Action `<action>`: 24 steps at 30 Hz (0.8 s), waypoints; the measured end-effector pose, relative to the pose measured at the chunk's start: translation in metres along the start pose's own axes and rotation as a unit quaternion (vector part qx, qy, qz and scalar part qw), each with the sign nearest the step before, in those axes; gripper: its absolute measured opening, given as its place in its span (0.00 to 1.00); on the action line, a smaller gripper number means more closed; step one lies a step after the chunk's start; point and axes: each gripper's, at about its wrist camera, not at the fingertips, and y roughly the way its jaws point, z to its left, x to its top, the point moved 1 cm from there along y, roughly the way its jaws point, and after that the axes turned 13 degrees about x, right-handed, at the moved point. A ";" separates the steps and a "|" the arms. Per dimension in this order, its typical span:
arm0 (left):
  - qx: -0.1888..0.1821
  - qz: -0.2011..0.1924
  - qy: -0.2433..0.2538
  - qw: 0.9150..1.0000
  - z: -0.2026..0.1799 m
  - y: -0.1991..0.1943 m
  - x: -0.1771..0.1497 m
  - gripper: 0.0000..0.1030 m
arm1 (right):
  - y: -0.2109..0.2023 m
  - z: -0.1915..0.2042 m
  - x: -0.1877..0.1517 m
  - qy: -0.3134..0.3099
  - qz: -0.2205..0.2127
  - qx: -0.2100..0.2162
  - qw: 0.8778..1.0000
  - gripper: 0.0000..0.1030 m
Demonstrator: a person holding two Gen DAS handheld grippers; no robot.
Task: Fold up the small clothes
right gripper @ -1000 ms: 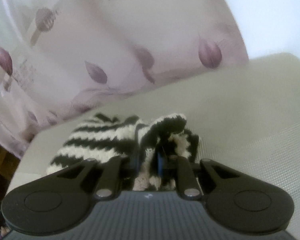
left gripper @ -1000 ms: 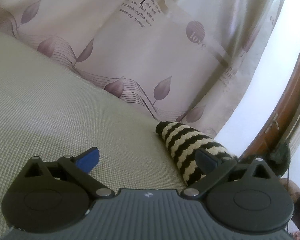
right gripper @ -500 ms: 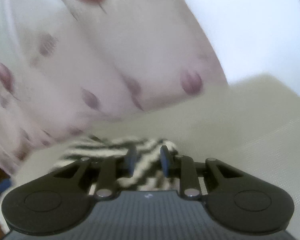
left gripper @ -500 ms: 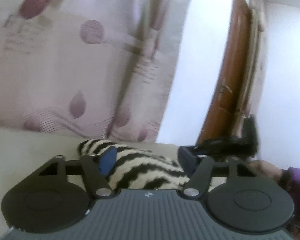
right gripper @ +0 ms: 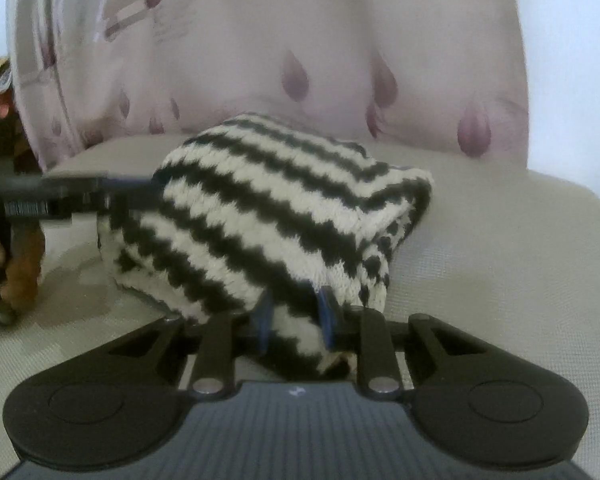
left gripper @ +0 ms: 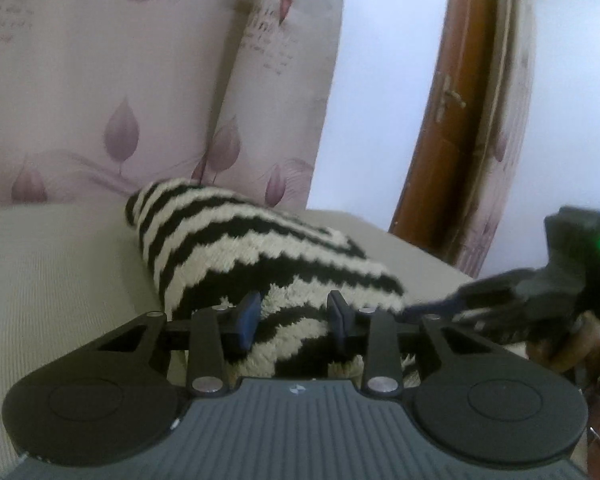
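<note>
A: We log the striped knit garment (left gripper: 260,252), black and cream, bunched on the beige woven surface (left gripper: 60,264), in front of the leaf-print curtain (left gripper: 100,80).

B: Left gripper (left gripper: 294,320): we see its blue-padded fingers (left gripper: 247,318) partly apart with the near edge of the knit between them. We cannot tell whether the pads press the fabric.

A: Right gripper (right gripper: 294,322): fingers (right gripper: 265,320) drawn close, a fold of the garment's near lower edge clamped between them.

B: From the left wrist view, the right gripper shows at the garment's far right end. A wooden door (left gripper: 432,148) stands behind.
</note>
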 end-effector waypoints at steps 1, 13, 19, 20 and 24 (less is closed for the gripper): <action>0.003 -0.001 -0.001 1.000 0.001 -0.001 -0.002 0.35 | -0.001 0.001 0.002 0.000 -0.001 0.004 1.000 0.22; 0.002 0.011 -0.035 0.999 0.006 0.004 -0.002 0.40 | 0.021 -0.042 0.095 0.025 -0.093 0.032 0.995 0.24; 0.001 0.017 -0.053 0.998 0.010 0.006 -0.001 0.40 | 0.114 -0.065 0.098 -0.013 0.030 -0.015 0.999 0.24; 0.002 0.017 -0.054 0.998 0.010 0.006 -0.001 0.41 | 0.113 -0.072 0.098 -0.004 0.022 -0.003 1.000 0.24; -0.004 0.022 -0.073 0.997 0.014 0.008 0.000 0.42 | 0.097 -0.083 0.125 0.040 0.028 0.015 0.999 0.26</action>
